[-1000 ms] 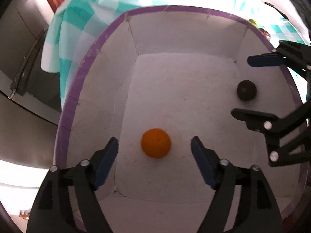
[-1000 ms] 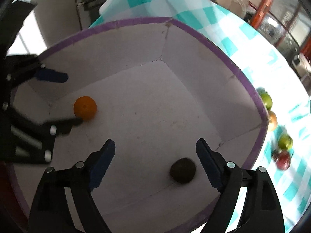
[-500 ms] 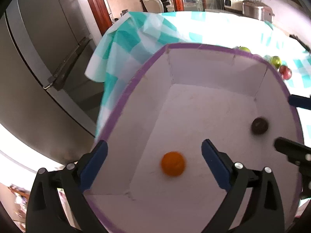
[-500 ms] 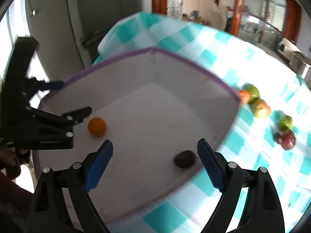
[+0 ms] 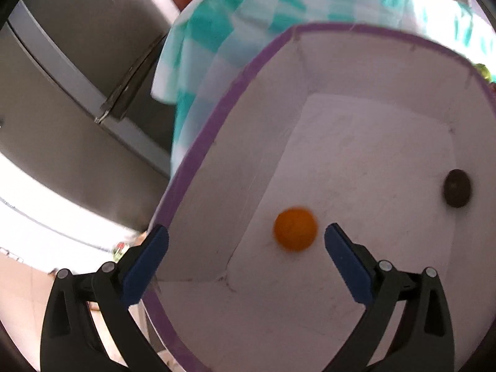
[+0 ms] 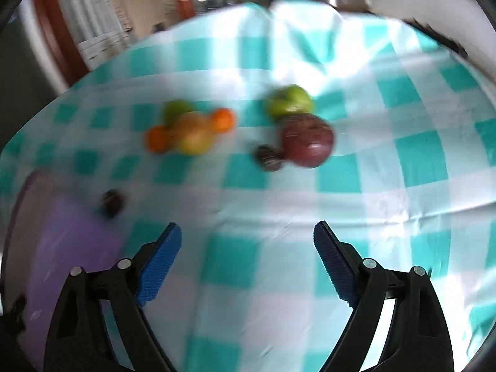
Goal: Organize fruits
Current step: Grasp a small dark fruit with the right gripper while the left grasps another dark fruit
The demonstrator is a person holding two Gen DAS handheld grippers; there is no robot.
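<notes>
We held the left tool [image 5: 246,245] wide over the purple-rimmed white box [image 5: 217,142]; our right tool [image 6: 248,245] gaped empty above the checked tabletop [image 6: 387,161].

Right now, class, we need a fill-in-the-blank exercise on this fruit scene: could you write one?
1. The box holds an orange and a ____ fruit.
2. The box rim is ____.
3. Both tongs, left and right, are ____.
4. The red apple lies on a checked ____.

Missing: dark; purple; open; cloth
</notes>
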